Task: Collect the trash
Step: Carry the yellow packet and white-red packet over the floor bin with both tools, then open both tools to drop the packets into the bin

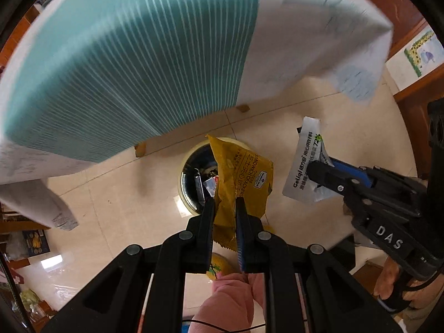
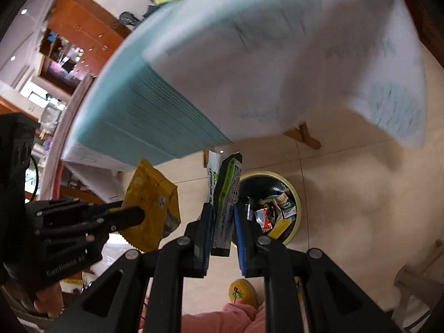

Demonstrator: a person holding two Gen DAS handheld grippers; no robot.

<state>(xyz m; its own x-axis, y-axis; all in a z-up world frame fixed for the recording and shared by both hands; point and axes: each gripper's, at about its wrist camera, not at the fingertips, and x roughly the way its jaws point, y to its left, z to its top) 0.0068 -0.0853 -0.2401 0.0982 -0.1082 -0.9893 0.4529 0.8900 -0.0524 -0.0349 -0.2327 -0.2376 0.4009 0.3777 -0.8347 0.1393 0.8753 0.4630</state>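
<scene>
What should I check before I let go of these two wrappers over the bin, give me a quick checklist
1. Left gripper jaws clamped on the yellow cracker wrapper: ok.
2. Right gripper jaws clamped on the white and green wrapper: ok.
3. Trash bin open, no lid: ok.
4. Yellow cracker wrapper in line with the bin opening: ok.
5. White and green wrapper in line with the opening: cannot tell, it looks off to one side.
6. Room left in the bin: cannot tell.
</scene>
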